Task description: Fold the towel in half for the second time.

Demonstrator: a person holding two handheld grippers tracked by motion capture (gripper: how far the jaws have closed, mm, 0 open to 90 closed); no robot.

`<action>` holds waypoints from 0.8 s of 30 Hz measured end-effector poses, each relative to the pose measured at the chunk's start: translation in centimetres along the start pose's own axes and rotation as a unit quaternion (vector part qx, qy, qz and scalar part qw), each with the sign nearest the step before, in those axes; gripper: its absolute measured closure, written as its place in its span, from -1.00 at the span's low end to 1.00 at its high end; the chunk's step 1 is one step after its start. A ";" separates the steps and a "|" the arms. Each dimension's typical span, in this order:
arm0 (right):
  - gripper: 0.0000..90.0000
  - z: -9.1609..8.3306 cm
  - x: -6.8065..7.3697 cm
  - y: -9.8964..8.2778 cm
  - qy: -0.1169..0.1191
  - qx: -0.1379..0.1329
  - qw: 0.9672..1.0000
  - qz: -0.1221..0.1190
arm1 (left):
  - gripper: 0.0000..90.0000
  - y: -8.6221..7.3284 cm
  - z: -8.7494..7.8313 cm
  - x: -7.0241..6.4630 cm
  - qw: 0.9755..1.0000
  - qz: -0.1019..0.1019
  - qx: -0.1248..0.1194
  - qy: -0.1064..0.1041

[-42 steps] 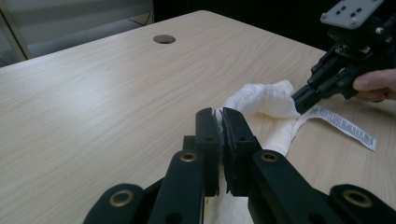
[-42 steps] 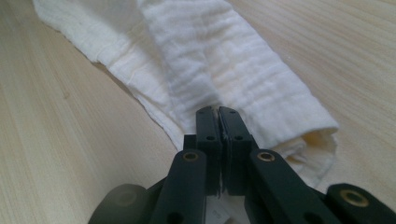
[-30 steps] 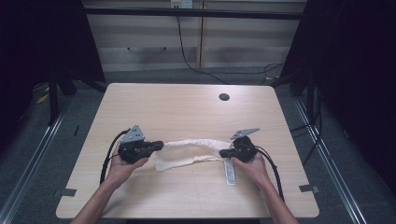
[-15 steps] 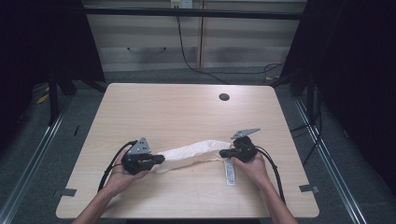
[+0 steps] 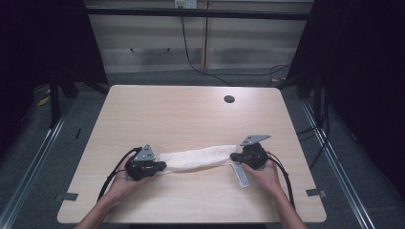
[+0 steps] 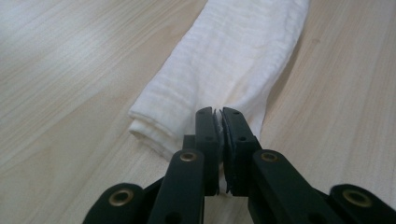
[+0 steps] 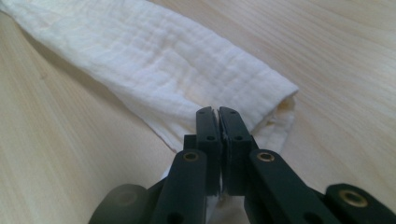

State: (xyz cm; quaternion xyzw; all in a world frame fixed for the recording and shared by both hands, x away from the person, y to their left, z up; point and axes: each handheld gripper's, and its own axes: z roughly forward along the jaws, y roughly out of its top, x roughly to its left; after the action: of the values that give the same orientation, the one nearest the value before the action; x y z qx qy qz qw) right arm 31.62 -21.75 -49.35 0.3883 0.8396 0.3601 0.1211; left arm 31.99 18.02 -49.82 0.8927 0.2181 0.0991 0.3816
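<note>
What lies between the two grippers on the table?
The folded white cloth spans from left gripper to right gripper, each shut on an end, in the high view.

Soft even light, dark surroundings, blurred close foreground.

No text, label or number can be read; the tag's [image 5: 242, 174] print is blurred.

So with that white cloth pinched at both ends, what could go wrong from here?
Each gripper, left and right, is shut on only a thin edge of the folded cloth, so a pull apart might slip an end free. The open layers at the ends could also unfold, and the loose label strip might snag under the cloth.
</note>
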 end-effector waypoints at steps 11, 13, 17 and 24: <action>0.94 -1.5 1.8 -2.6 0.001 -0.017 1.000 -0.026 | 0.91 -0.2 0.2 0.3 1.000 -0.021 -0.014 -0.006; 0.90 -1.6 1.8 -2.6 0.003 -0.015 1.000 -0.023 | 0.91 -0.3 0.2 0.4 0.999 -0.028 -0.016 -0.007; 0.72 -1.8 1.7 -2.6 0.015 -0.019 1.000 -0.005 | 0.86 -0.6 -0.1 0.4 0.999 -0.040 -0.021 -0.015; 0.49 -2.7 1.7 -2.9 0.022 -0.035 0.999 0.013 | 0.56 -0.2 -1.1 -0.2 0.999 -0.031 -0.030 -0.010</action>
State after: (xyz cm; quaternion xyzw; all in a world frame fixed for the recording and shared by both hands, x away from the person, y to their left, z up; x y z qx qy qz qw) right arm 27.51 -23.18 -49.34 0.3863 0.8241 0.3991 0.1113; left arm 31.32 18.77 -49.23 0.8746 0.2386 0.0846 0.4135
